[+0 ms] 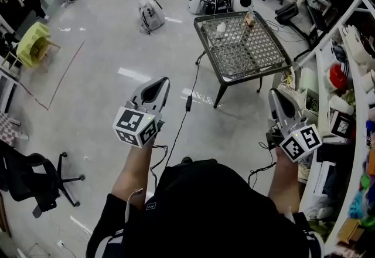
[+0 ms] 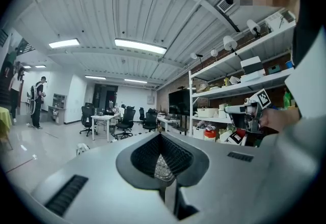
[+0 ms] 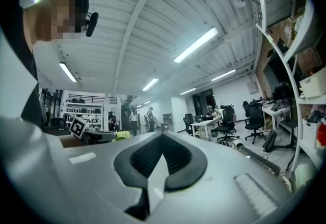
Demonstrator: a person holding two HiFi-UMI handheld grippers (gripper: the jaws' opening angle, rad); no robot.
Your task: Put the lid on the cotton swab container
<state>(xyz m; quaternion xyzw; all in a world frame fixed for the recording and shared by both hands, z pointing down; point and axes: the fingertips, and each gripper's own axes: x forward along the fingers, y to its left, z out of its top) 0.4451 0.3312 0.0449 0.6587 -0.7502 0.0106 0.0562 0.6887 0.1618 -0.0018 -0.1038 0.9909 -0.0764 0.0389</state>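
A small low table with a woven mesh top (image 1: 258, 54) stands on the floor ahead of me. On it lie a small white object (image 1: 220, 29) and a small tan upright object (image 1: 250, 19); I cannot tell which is the container and which the lid. Both grippers hang in mid-air well short of the table, pointing roughly level. My left gripper (image 1: 159, 84) is shut with nothing in it, its tips meeting (image 2: 161, 136). My right gripper (image 1: 275, 97) also looks shut and empty (image 3: 163, 135). Each gripper shows in the other's view: the right gripper (image 2: 249, 111), the left gripper (image 3: 86, 134).
Shelves (image 1: 345, 75) crowded with boxes and containers run along the right. A black office chair (image 1: 35, 183) stands at lower left. A black cable (image 1: 187, 104) trails over the floor from the table towards me. A white bag (image 1: 151, 14) and a yellow chair (image 1: 34, 43) sit farther off.
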